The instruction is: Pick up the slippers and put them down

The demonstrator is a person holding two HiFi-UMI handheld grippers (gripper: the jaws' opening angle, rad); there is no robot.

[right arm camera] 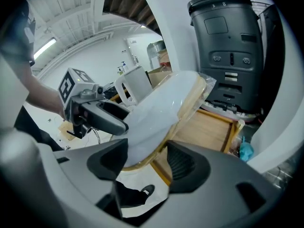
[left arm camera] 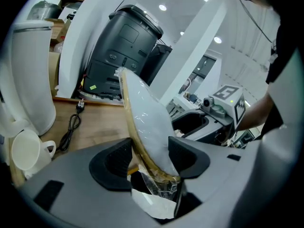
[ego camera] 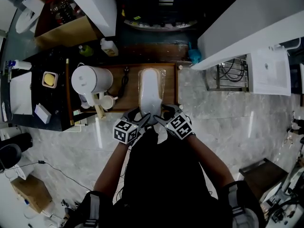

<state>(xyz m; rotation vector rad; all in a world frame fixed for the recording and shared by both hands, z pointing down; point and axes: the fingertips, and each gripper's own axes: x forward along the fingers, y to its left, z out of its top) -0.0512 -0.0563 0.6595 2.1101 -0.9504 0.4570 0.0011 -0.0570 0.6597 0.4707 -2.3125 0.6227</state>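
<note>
Beside marble floor (ego camera: 213, 108), a wooden tabletop (ego camera: 133, 80) lies under wrapped slippers (ego camera: 150, 91).

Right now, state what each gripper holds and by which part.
Left gripper and right gripper both clamp the white plastic-wrapped slippers at their near end.

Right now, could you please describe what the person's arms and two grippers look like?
Both the left gripper and right gripper have smooth grey bodies with black, scooped jaw pads. Each carries a white cube printed with black square markers. The person wears a black top; the forearms are uncovered.
</note>
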